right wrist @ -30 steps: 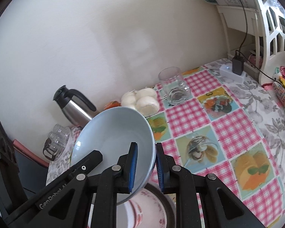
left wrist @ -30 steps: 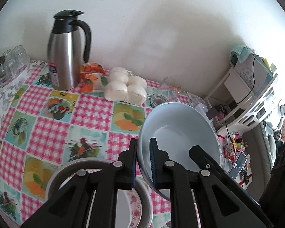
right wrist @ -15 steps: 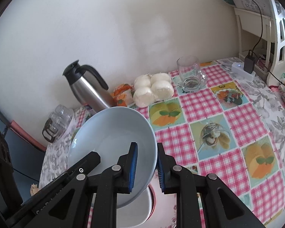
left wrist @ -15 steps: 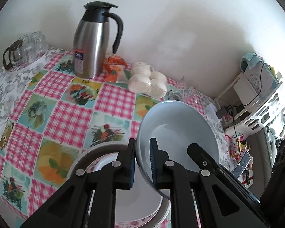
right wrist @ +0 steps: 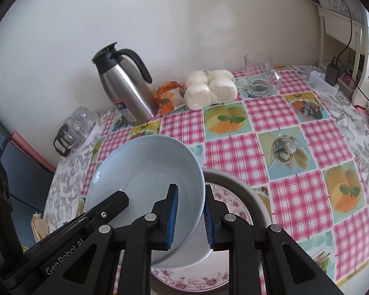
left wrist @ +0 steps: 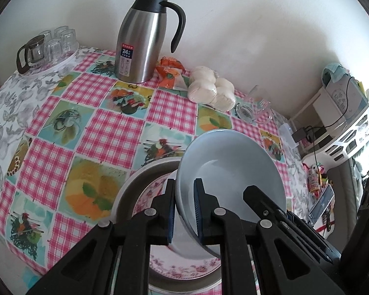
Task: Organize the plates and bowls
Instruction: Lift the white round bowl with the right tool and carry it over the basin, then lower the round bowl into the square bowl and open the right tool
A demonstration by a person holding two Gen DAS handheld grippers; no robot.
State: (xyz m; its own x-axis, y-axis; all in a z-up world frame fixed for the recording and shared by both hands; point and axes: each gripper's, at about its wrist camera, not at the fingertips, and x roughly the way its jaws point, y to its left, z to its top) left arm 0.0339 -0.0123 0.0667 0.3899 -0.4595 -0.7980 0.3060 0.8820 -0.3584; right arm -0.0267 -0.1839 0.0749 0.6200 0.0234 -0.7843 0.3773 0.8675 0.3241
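Observation:
A pale blue bowl [left wrist: 233, 169] [right wrist: 145, 172] hangs tilted between both grippers, just above the table. My left gripper [left wrist: 184, 196] is shut on its left rim, one pad inside and one outside. On the opposite rim my right gripper [right wrist: 190, 201] is shut the same way; its arm shows in the left wrist view at the bowl's right. Beneath the bowl lies a floral plate [left wrist: 184, 268] [right wrist: 226, 196] inside a wide grey-rimmed dish [left wrist: 132, 182] [right wrist: 248, 186]. A white bowl [right wrist: 196, 255] sits on the plate, mostly hidden by the blue one.
On the checked tablecloth [left wrist: 105, 132], a steel thermos jug [left wrist: 140, 44], an orange packet [left wrist: 169, 71] and bagged white buns [left wrist: 211, 91] stand by the wall. A glass mug [right wrist: 258, 78] is at the right, a tray of glasses [left wrist: 46, 49] at the far left.
Both grippers have carried the blue bowl across the table and slightly lower. The floral plate and grey dish now lie more fully beneath it. Both grips are unchanged.

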